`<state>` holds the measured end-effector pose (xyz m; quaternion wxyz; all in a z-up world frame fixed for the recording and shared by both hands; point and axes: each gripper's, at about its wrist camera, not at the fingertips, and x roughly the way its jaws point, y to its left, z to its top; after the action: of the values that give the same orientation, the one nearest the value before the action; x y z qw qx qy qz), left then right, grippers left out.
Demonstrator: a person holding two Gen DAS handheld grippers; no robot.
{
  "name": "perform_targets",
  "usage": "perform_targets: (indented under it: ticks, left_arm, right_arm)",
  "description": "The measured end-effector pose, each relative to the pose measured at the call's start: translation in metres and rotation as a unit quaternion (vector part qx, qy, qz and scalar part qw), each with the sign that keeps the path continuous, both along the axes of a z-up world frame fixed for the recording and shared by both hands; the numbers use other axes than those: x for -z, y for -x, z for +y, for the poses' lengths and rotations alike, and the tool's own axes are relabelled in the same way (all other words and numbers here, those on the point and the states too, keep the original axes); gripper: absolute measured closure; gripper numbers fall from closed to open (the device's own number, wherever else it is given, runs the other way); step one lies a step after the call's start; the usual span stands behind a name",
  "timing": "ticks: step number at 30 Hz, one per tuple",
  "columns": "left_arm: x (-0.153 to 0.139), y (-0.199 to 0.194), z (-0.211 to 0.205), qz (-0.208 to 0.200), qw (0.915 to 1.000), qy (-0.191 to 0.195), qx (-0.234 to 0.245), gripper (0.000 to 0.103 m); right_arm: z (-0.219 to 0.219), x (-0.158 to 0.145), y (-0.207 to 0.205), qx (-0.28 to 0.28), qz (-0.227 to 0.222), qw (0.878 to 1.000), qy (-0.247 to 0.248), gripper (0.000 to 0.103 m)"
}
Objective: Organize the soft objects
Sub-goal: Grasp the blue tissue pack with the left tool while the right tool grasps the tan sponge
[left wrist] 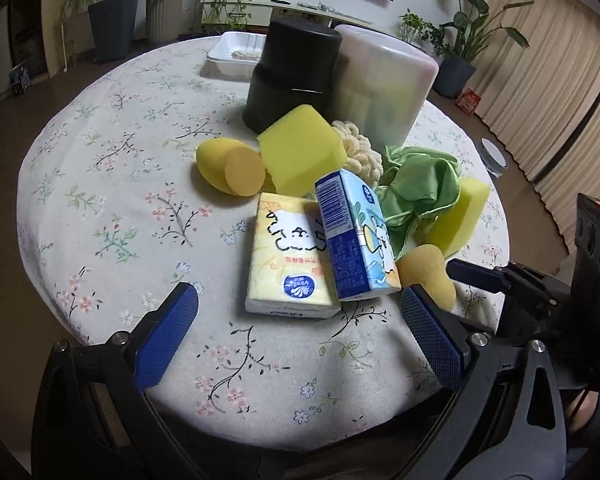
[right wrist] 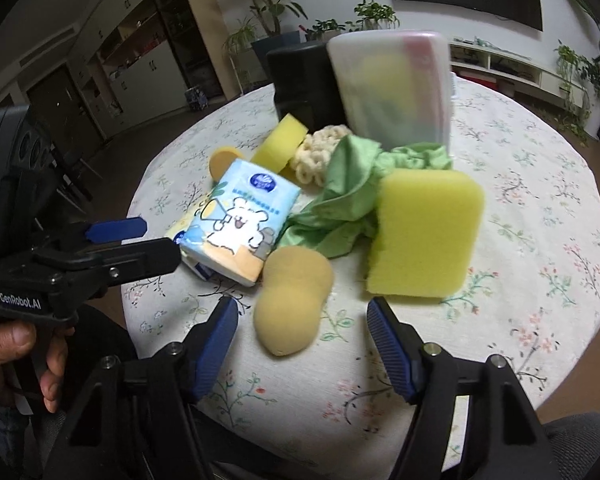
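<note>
Both my grippers, left (left wrist: 300, 312) & right (right wrist: 302, 330), jaws apart, nothing held. Tan sponge (right wrist: 292, 300) sits between R fingers, tissue packs (left wrist: 288, 256) ahead of L.

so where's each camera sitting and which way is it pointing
Left wrist: rides the left gripper, open, looking forward over the table at the yellow tissue pack and blue tissue pack; the right gripper shows at the right edge.
Right wrist: rides the right gripper, open, facing the tan sponge and big yellow sponge; the left gripper and the person's hand show at left.
Shared: blue tissue pack, tan sponge, green cloth, black container and frosted bin.
</note>
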<state>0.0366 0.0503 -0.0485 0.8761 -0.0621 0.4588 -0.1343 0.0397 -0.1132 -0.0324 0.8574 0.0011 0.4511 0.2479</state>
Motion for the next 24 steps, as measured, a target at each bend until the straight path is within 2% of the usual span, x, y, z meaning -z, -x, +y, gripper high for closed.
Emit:
perform_targets:
  ticks: [7, 10, 12, 15, 19, 24]
  left_arm:
    - [-0.01, -0.008, -0.015, -0.02, 0.9997, 0.012, 0.013, 0.0]
    - [-0.011, -0.013, -0.029, -0.023, 0.9994, 0.003, 0.026, 0.0]
    - [-0.007, -0.018, -0.036, -0.019, 0.9995, -0.007, 0.025, 0.0]
    - [0.0, -0.023, -0.038, -0.005, 0.9999, 0.0, 0.014, 0.0]
    - [0.003, -0.025, -0.038, -0.001, 1.0, -0.004, 0.003, 0.0]
    - [0.003, -0.028, -0.04, 0.0, 0.9999, 0.014, 0.005, 0.002]
  right_arm:
    - [0.005, 0.003, -0.006, 0.005, -0.001, 1.0, 0.012, 0.033]
    - [0.007, 0.003, -0.008, 0.003, -0.005, 1.0, 0.019, 0.039]
    - [0.006, 0.003, -0.008, -0.001, -0.006, 1.0, 0.019, 0.049]
    - [0.004, 0.003, -0.007, -0.008, 0.001, 1.0, 0.008, 0.058]
    - [0.004, 0.003, -0.006, -0.012, 0.002, 1.0, 0.004, 0.06]
    - [-0.004, 0.003, -0.007, -0.01, 0.009, 1.0, -0.016, 0.062]
